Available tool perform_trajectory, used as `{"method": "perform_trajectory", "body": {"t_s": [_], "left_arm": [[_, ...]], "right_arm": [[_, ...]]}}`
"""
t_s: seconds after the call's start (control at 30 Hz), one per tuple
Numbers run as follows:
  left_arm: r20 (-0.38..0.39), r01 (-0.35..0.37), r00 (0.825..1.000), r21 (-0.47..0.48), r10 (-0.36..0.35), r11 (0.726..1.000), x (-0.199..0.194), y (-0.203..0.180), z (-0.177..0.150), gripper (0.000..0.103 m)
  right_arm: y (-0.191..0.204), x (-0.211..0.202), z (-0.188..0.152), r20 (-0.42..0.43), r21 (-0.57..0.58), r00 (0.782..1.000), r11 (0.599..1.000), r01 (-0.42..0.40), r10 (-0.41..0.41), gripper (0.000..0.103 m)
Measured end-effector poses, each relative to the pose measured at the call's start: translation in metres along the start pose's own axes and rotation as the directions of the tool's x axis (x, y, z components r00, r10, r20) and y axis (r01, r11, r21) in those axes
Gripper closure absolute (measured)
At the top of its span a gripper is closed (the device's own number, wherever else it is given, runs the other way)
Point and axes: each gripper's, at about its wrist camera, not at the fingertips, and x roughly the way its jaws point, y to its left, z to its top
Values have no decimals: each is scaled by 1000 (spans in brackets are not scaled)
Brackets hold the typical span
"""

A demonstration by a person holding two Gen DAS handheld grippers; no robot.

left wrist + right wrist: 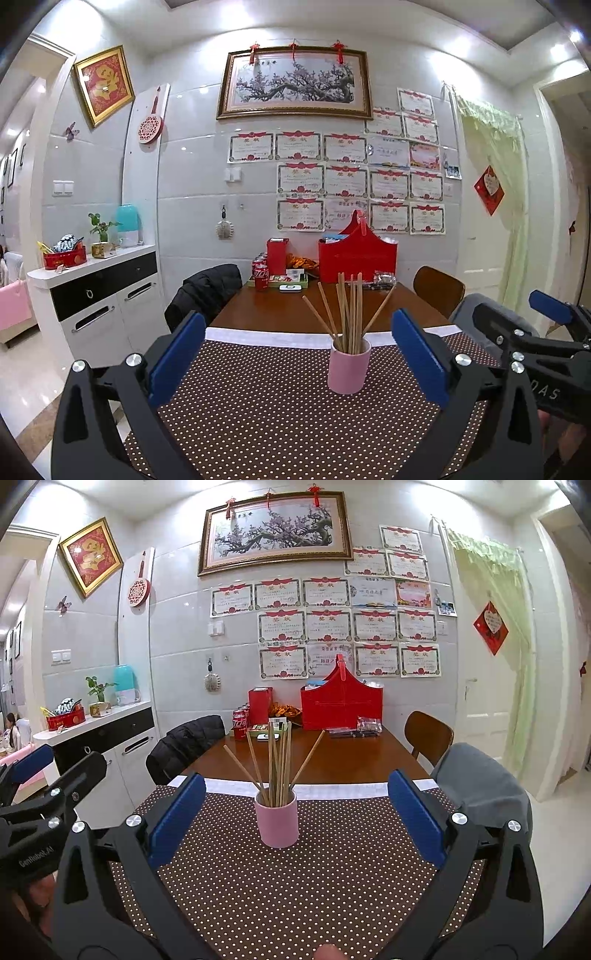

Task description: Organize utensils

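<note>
From the left wrist we find the left hand-held gripper [299,354] spread and empty before the pink cylindrical cup [348,367] of wooden chopsticks [349,310] on the dotted brown mat [258,413] covering the bench [280,310], and from the right wrist the right hand-held gripper [297,818] likewise spread, the cup [277,821] ahead between its fingers.

The pink cup [277,821] hides the chopsticks' [279,764] lower ends. Print on the wall certificates [328,624] behind the cup is too small to read. The dotted mat [295,893] is cut off at the bottom edge.
</note>
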Motion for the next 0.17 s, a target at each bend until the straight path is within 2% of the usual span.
{"method": "perform_trajectory", "body": {"t_s": [0.17], "left_arm": [[-19, -27, 999, -9, 26, 1000, 5, -1, -1, 4]], "right_arm": [[1, -1, -1, -4, 3, 1000, 1000, -1, 1, 6]]}}
